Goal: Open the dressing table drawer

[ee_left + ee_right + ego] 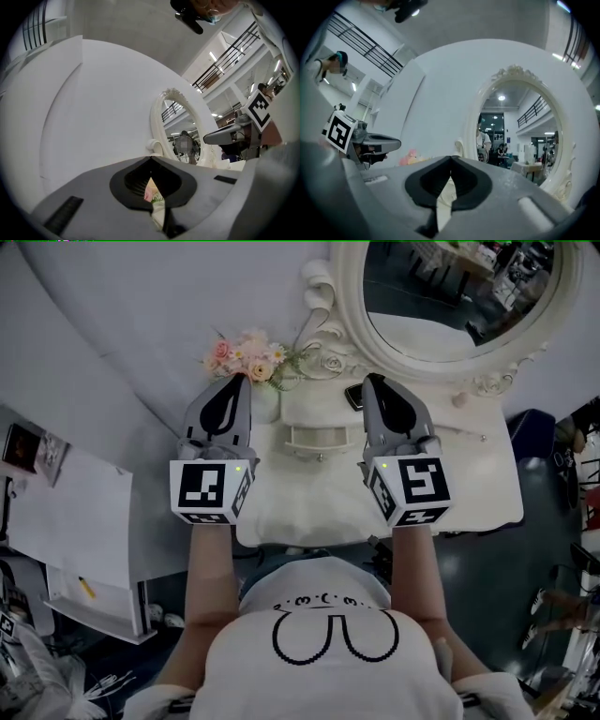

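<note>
I have both grippers held up above the white counter (469, 486), side by side and pointing toward the back wall. The left gripper (239, 381) has its jaws pressed together tip to tip, with nothing pinched between them. Through the slit below the tips I only see a bit of the pink flowers (246, 354) that stand at the back of the counter, just ahead of that gripper. The right gripper (372, 381) is the same: its jaws are closed on each other and empty, and it faces the oval mirror (450, 292).

The drawer (319, 439) sits in the middle of the counter, in the gap between the two grippers and lower than both. Its pale handle faces me. Neither pair of jaws touches the drawer, and both are well clear of the handle. Neither gripper view shows it.
</note>
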Action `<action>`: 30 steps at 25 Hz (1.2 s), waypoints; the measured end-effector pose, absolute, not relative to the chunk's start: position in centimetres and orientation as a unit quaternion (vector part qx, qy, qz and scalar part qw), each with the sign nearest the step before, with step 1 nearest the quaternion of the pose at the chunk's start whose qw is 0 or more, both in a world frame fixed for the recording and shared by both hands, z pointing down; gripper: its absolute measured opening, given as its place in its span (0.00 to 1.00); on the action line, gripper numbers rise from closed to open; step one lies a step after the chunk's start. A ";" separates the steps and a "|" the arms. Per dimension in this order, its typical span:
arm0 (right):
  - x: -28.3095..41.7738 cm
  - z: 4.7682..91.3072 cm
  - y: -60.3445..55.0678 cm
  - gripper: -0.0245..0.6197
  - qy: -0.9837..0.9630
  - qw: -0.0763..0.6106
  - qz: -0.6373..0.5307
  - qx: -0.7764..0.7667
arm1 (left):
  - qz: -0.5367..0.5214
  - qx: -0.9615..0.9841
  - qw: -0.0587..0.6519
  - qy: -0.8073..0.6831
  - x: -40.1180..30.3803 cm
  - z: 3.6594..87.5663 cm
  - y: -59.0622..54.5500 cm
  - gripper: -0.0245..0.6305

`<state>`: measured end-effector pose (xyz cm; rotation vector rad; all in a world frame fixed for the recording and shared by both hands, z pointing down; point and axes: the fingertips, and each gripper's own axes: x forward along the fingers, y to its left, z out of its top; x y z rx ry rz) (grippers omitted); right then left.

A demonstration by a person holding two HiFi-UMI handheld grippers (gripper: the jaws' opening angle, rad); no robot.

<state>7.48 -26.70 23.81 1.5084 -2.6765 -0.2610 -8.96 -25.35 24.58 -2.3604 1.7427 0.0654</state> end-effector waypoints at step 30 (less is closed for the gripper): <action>9.6 21.0 -24.4 0.03 -0.860 0.003 -0.126 0.495 | 0.035 -0.809 0.121 0.574 -7.4 22.5 -24.3 0.04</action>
